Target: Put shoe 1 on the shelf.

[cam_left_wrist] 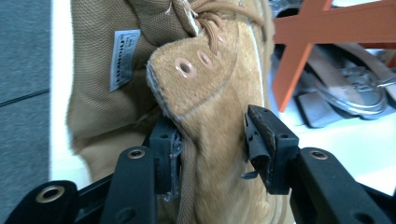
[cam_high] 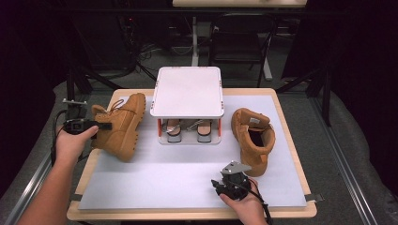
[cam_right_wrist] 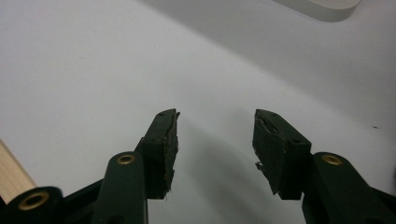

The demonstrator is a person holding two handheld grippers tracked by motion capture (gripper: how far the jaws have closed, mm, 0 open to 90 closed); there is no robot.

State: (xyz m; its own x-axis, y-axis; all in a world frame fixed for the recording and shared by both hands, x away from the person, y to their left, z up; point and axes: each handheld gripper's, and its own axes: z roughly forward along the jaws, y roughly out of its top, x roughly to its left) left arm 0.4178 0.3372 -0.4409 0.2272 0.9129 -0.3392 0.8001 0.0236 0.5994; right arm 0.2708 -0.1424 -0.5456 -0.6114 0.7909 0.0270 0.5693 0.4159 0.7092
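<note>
Right tongs are sitting nearest the camera, low over the white mat near the table's front edge, gripped by the right hand. In the right gripper view their jaws are standing apart with bare mat between them, holding nothing.

Left tongs are clamping the left boot at its ankle collar. In the left gripper view the tan suede flap with its eyelets is passing between the two jaws, one pad pressing on each side; the boot's fabric lining and a white label are showing to the left. The left hand is gripping the tool at the table's left edge. This boot is tilting on the mat's left side, sole facing the camera, toe pointing away toward the rack.

Rack: white flat top on orange legs, standing at the middle back of the mat. A pair of sandals is lying on its lower level; the left gripper view is showing the orange cross-brace and a sandal behind the boot.

Right boot is standing upright on the mat to the right of the rack, just beyond the right tongs, not touching them.
</note>
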